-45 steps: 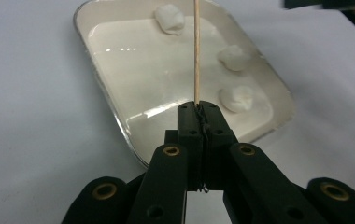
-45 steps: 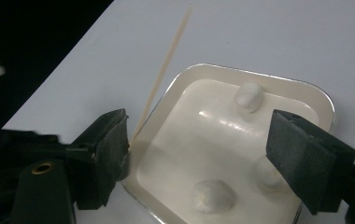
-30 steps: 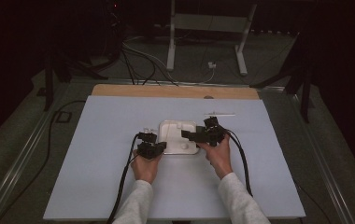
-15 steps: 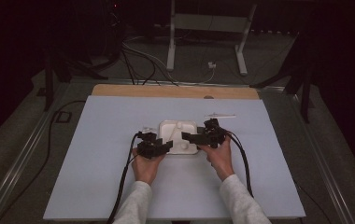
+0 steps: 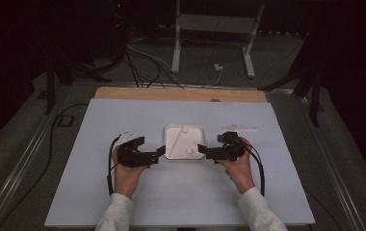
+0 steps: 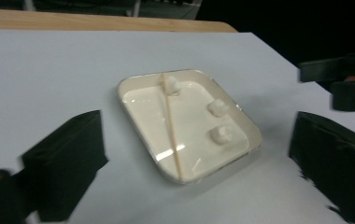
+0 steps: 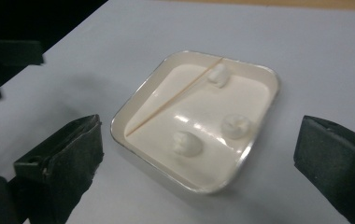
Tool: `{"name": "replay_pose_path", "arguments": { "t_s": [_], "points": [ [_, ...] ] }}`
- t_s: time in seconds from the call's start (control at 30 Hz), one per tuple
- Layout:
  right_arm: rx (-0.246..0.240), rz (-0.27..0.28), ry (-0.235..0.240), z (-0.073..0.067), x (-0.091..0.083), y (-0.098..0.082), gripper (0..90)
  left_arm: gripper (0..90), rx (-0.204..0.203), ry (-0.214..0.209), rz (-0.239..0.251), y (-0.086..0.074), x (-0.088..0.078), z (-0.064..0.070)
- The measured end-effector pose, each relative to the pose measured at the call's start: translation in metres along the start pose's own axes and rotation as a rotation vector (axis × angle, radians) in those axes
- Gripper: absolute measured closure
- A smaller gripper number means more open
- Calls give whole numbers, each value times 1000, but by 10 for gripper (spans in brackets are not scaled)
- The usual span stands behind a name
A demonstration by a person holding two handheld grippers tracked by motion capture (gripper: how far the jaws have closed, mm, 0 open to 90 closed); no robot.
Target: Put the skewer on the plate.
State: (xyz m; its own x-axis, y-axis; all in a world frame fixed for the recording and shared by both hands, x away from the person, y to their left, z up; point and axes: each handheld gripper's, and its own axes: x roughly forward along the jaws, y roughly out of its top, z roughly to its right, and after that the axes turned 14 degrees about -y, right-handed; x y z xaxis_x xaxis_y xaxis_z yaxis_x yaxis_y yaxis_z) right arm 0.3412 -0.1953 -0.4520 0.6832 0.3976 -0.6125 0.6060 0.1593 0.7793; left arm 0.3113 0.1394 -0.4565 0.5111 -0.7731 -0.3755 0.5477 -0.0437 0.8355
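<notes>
A shallow cream tray [image 5: 185,142] sits near the middle of the pale surface [image 5: 99,125], a little toward its near edge. Three small white lumps [image 7: 187,142], possibly teeth models, lie inside with a thin stick [image 6: 171,123] laid across. The left tongs [image 5: 158,152] and right tongs [image 5: 203,150] flank the tray, both spread wide and holding nothing. A flat white piece [image 5: 239,128] lies beyond the right tongs.

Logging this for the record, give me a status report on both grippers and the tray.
Left gripper open, right gripper open, flanking the tray. Tray flat on table, holding three white pieces and a thin stick. Nothing in the way.
</notes>
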Motion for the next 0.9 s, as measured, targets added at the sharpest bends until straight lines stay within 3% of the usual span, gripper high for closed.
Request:
{"name": "replay_pose_path", "arguments": {
  "t_s": [0.13, 0.27, 0.4, 0.63, 0.9],
  "points": [
    [-36, 42, -30, 6, -20, -6, 0, 6, 45, 22, 23, -4, -26, -2],
    [-40, 81, -4, 15, -36, -20, 0, 6, 68, 7, 84, -11, -54, -7],
    [-60, 136, -14, 22, -50, -35, 0, 6, 119, 31, 98, -21, -74, -9],
    [-62, 195, -35, 39, -70, -56, 0, 6, 187, 50, 137, -34, -99, -6],
    [-86, 264, -53, 53, -82, -79, 1, 7, 253, 97, 155, -46, -114, -2]
  ]
}}
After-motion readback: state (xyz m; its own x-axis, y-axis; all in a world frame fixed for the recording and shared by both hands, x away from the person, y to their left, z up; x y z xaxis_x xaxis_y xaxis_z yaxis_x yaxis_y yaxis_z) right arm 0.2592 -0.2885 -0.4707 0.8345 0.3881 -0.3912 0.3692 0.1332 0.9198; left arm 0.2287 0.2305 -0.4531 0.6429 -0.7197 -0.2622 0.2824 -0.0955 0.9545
